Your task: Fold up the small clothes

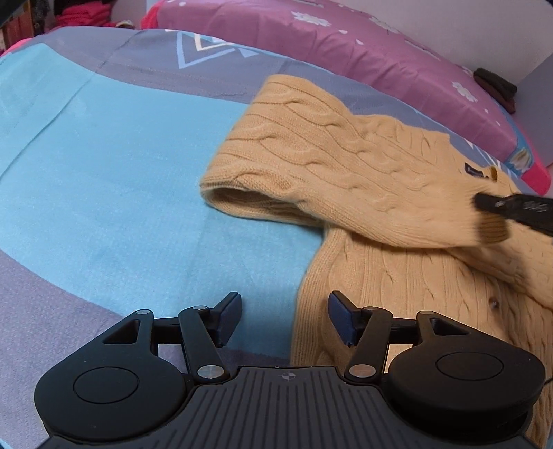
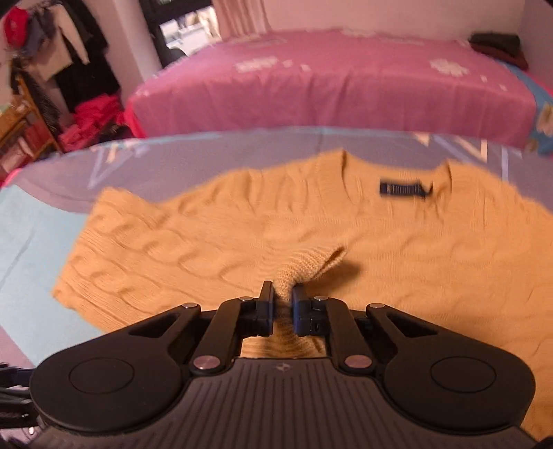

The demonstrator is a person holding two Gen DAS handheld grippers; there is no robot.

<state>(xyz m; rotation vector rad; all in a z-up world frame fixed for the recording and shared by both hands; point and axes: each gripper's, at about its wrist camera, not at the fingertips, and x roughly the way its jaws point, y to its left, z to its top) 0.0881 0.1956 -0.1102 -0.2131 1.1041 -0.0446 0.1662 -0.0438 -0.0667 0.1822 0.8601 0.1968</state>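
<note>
Sweater (image 2: 345, 228), tan cable-knit, lies spread on the blue-and-grey bedspread (image 1: 103, 172), one sleeve (image 1: 293, 152) folded across. Right gripper (image 2: 284, 300) pinches a ribbed cuff (image 2: 307, 262); left gripper (image 1: 284, 317) hangs wide open, empty, at the hem.

Pink floral bedspread (image 2: 331, 86) beside a white wall (image 2: 380, 13).

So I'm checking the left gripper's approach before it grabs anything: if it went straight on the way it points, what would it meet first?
Most likely the blue bedspread, right beside the yellow sweater's edge. The left gripper stands open and empty, and that edge runs just inside its right finger, so depth leaves this uncertain.
</note>
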